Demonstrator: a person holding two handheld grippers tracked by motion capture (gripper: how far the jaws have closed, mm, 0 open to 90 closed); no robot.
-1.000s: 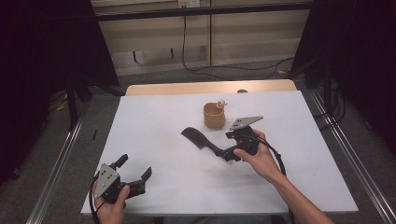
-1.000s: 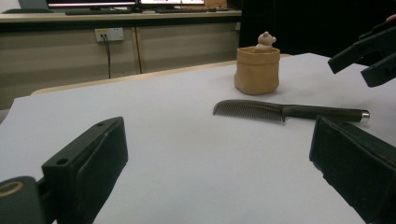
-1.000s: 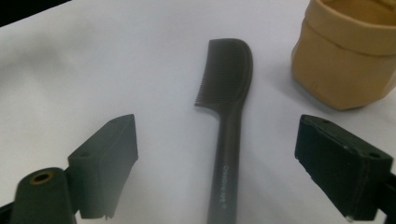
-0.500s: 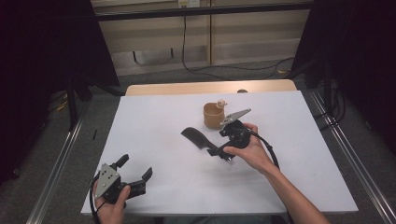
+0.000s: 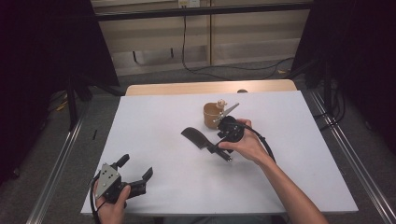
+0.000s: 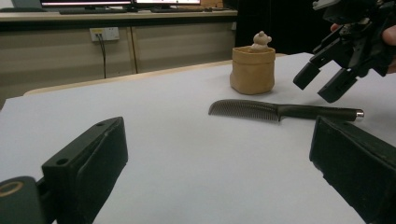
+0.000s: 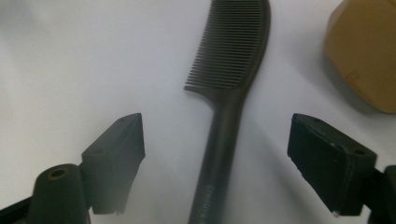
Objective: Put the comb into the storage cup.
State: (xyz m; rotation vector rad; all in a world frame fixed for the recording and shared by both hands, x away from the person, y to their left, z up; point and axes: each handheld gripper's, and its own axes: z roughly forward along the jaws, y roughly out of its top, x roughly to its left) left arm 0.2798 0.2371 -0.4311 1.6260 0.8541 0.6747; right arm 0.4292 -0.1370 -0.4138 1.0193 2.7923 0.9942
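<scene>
in the high view, right gripper (image 5: 219, 148) over handle of black plastic comb (image 5: 200, 139) flat on white table (image 5: 154, 121), just beside tan pot (image 5: 211, 116); shifted toward comb since a second ago. left gripper (image 5: 140, 183) parked, jaws apart. in right gripper view, jaws apart, just been closing, straddling comb handle without contact; grasp and lift pending.

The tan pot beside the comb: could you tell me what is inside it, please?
A small pale figurine pokes above the rim of the tan pot, showing its head and rounded ears. Its lower body and anything else in the pot are hidden by the wall.
</scene>
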